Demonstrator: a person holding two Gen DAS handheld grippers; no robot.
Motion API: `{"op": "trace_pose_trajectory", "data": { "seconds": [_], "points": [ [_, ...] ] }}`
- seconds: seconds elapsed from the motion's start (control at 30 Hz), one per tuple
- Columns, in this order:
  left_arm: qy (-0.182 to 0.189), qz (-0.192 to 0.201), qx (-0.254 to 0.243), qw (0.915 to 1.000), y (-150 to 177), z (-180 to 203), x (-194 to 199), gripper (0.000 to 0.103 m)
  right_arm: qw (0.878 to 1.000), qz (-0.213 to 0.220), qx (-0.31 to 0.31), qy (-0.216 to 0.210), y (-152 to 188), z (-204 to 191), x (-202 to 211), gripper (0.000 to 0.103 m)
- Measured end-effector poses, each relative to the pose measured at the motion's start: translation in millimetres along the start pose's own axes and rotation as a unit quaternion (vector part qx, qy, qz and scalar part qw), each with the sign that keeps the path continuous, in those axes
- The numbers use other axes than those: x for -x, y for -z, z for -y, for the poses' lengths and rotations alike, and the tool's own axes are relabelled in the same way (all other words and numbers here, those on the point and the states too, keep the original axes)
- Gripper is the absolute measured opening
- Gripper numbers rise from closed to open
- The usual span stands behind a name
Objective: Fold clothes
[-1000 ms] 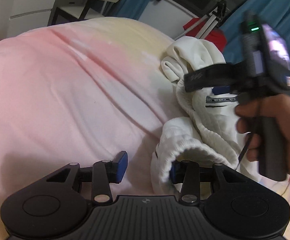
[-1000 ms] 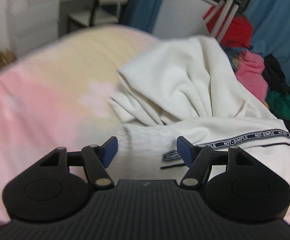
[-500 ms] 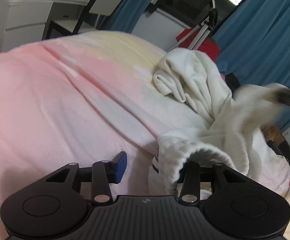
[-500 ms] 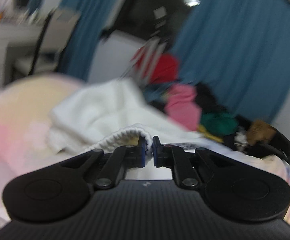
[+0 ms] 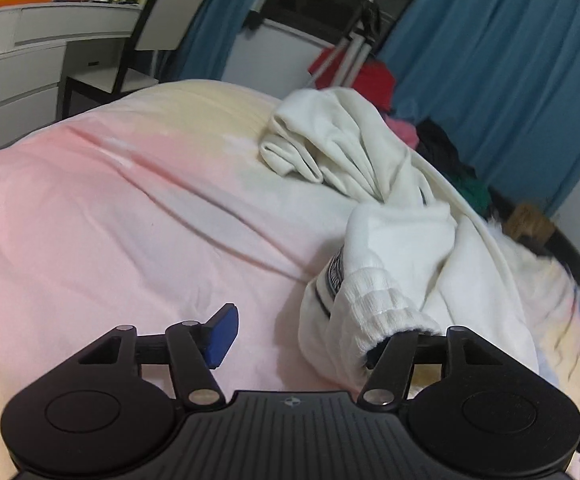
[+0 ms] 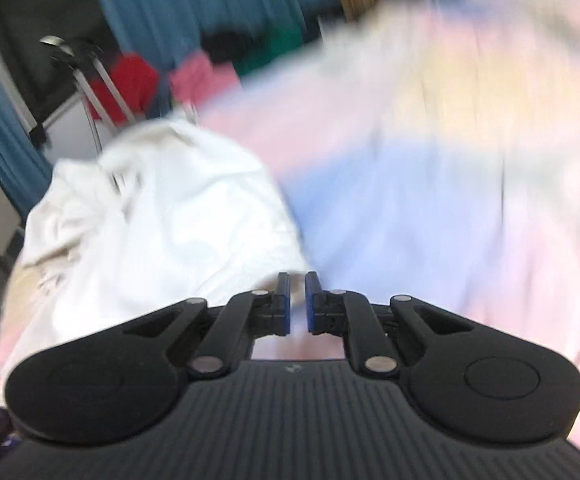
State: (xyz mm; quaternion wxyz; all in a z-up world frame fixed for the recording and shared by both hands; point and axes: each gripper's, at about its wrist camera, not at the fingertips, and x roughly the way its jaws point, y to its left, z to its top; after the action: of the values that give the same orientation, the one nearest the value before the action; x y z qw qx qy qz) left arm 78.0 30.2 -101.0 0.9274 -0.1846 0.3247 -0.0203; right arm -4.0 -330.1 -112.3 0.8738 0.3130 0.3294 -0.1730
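Observation:
A crumpled white sweatshirt (image 5: 373, 184) lies on the pastel bedspread (image 5: 110, 216). My left gripper (image 5: 309, 332) is open; its right finger is tucked inside the ribbed cuff (image 5: 381, 312) of one sleeve, and its blue left pad (image 5: 222, 332) is bare. In the right wrist view, which is blurred, the sweatshirt (image 6: 162, 216) sits at the left. My right gripper (image 6: 297, 304) is shut on a thin edge of the white fabric, with its pads almost touching.
A white desk (image 5: 22, 60) and a chair (image 5: 150, 44) stand behind the bed at the left. A tripod (image 5: 353, 36) and a pile of coloured clothes (image 5: 449, 160) stand before blue curtains (image 5: 489, 60) at the right.
My right gripper has shut on the sweatshirt edge and swung away to the right, stretching the cloth. The left gripper stays open with the cuff over its right finger.

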Motion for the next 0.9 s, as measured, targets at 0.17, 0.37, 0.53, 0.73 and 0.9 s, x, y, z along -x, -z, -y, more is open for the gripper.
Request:
{"op": "trace_pose_trajectory", "data": {
  "seconds": [0.17,0.37,0.53,0.73,0.9],
  "points": [
    [0.009,-0.036,-0.024,0.999,10,2,13,0.062,0.998,0.009,-0.034,-0.05,-2,9,14,0.012],
    [0.037,-0.091,-0.058,0.9935,27,5,31,0.086,0.994,0.059,-0.003,-0.091,-9,2,28,0.019],
    [0.066,-0.063,-0.069,0.9934,30,12,36,0.09,0.994,-0.008,-0.038,-0.103,-14,3,-27,0.054],
    [0.082,-0.023,-0.03,0.996,23,15,16,0.089,0.996,0.001,-0.072,-0.046,-16,0,-63,0.054],
    [0.081,-0.035,0.031,0.9956,14,5,-11,0.053,0.995,0.0,-0.094,-0.035,-15,-2,-76,0.054]
  ]
}}
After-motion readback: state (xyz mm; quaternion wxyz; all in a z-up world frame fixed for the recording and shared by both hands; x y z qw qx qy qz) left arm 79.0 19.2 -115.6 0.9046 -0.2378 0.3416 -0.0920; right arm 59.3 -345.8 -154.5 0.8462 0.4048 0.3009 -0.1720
